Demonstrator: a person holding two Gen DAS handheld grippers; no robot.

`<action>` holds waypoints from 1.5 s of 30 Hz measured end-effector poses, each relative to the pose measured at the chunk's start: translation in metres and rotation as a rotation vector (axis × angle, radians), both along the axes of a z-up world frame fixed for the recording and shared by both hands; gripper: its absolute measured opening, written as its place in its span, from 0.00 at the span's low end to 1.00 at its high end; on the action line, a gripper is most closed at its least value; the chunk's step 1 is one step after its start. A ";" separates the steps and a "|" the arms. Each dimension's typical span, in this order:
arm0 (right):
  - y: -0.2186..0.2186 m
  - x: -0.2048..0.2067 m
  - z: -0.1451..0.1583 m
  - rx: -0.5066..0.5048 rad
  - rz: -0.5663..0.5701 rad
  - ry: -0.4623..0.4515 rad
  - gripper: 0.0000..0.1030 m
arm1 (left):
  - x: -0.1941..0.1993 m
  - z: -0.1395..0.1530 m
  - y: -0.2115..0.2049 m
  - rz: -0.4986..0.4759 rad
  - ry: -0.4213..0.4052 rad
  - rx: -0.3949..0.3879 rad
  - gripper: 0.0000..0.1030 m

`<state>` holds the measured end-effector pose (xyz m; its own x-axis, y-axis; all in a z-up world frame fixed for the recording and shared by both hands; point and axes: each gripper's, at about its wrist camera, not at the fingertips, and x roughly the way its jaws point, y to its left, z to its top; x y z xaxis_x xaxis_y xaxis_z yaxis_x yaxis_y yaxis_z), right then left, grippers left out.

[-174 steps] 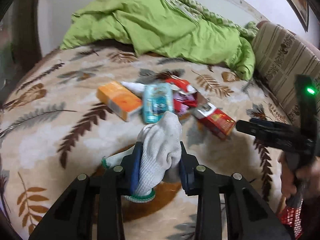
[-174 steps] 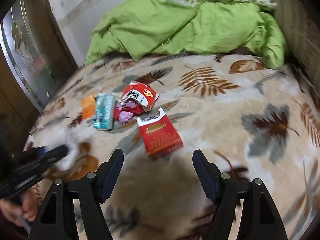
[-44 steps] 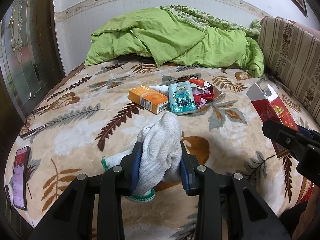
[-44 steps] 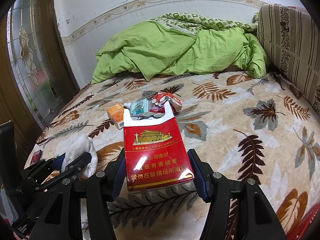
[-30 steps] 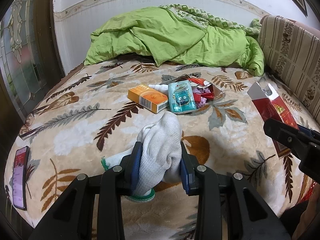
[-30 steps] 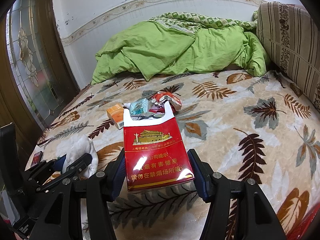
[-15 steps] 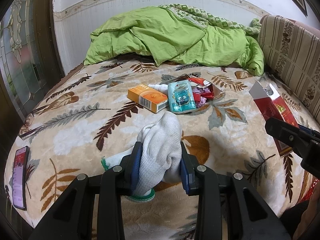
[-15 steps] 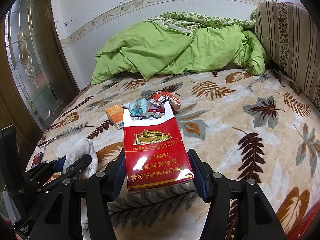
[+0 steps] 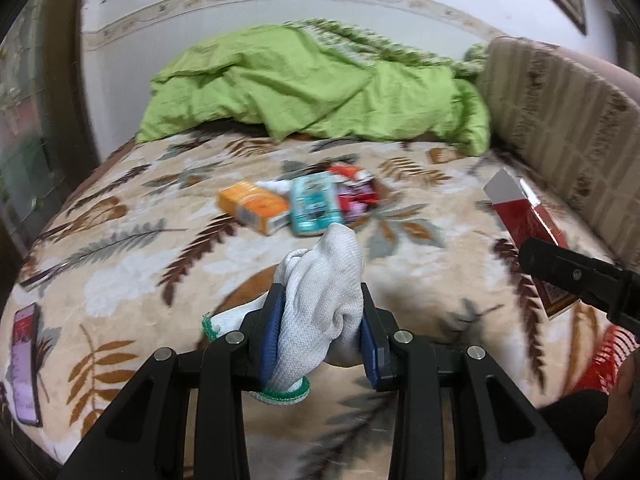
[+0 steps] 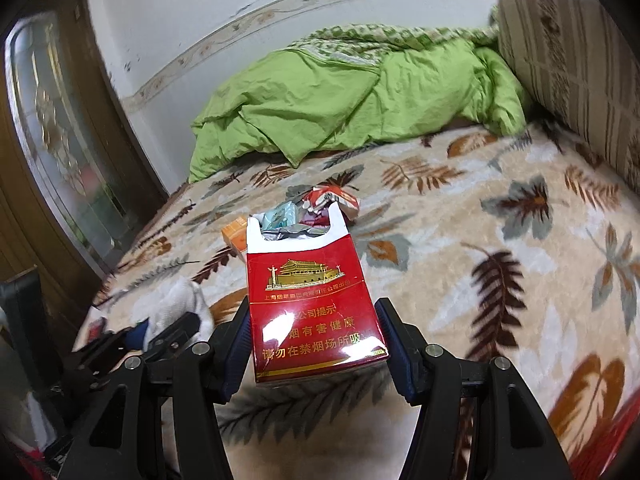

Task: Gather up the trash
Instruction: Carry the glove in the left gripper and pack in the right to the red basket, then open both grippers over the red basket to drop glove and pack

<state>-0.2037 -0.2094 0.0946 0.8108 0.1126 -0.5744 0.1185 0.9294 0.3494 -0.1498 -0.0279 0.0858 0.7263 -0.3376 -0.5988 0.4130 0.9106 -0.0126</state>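
Observation:
My left gripper (image 9: pixel 322 332) is shut on a white knit glove (image 9: pixel 320 300) with a green cuff, held above the leaf-patterned blanket (image 9: pixel 120 264). My right gripper (image 10: pixel 314 340) is shut on an opened red cigarette pack (image 10: pixel 308 300), its torn white top pointing away; the same pack (image 9: pixel 528 228) shows at the right of the left wrist view. The left gripper with the glove (image 10: pixel 176 300) appears low left in the right wrist view. Farther up the bed lie an orange box (image 9: pixel 252 206), a teal packet (image 9: pixel 314 206) and red wrappers (image 9: pixel 354 192).
A green duvet (image 9: pixel 312 84) is bunched at the head of the bed, with a striped cushion (image 9: pixel 560 120) along the right. A phone (image 9: pixel 24 356) lies near the bed's left edge. A red mesh basket (image 9: pixel 612 352) peeks in at the lower right, a glass-panelled door (image 10: pixel 60 140) stands left.
Both views have swung and blurred a little; the trash pile and duvet have shifted rightward in the left wrist view. Each gripper keeps its hold on its item.

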 end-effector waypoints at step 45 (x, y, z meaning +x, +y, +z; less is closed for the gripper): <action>-0.223 -0.293 0.001 0.215 -0.674 0.015 0.66 | -0.167 0.049 -0.253 -0.840 0.285 -0.115 0.61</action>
<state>-0.4971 -0.4321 0.0956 0.7359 -0.2993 -0.6073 0.6503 0.5622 0.5109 -0.3171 -0.2811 0.1346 0.0407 -0.7602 -0.6484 0.9103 0.2958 -0.2896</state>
